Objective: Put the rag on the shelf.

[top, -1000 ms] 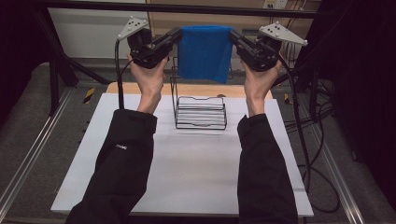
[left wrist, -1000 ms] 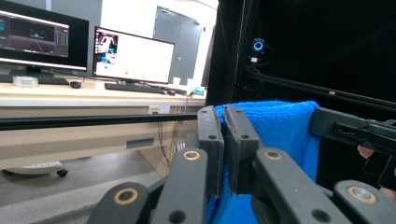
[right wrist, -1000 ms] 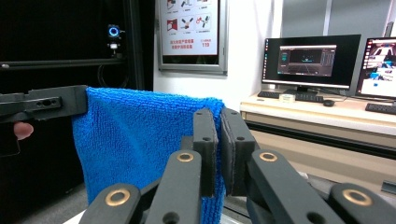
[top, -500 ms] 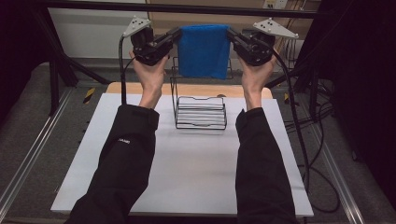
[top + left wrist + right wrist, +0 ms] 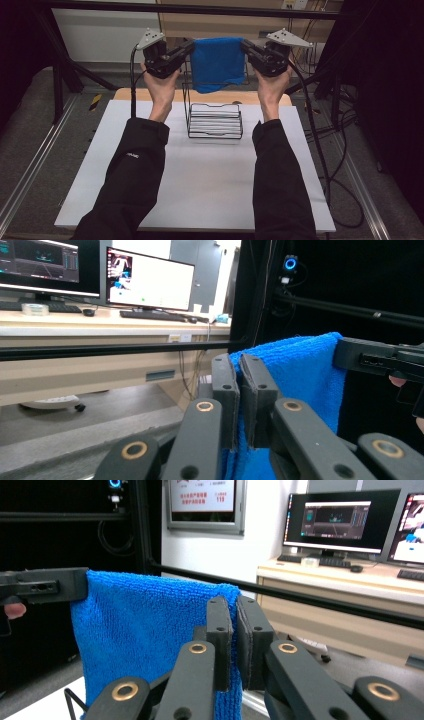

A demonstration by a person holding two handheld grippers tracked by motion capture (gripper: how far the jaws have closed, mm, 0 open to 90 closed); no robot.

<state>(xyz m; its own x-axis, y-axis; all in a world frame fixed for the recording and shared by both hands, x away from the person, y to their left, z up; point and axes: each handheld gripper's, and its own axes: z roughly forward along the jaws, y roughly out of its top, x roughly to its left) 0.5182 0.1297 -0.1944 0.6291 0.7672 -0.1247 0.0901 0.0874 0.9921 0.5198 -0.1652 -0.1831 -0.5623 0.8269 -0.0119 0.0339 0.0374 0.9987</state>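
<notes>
Both jaw pairs are clamping the blue towel (image 5: 218, 62): left gripper (image 5: 186, 48) pinching its left top corner, right gripper (image 5: 247, 48) its right. Versus a second earlier, hands are sitting slightly higher. Towel is hanging stretched left-right above the wire rack (image 5: 215, 120) near the white tabletop's (image 5: 210, 185) far edge. Monitors (image 5: 150, 280) are glowing behind.

Workstation room, dim surround.
White table top (image 5: 200, 195) on grey floor (image 5: 30, 165); black frame bar (image 5: 200, 9) along upper frame; beige desk (image 5: 75, 330) with lit monitors (image 5: 150, 282) upper left; cables (image 5: 345, 165) at right.
</notes>
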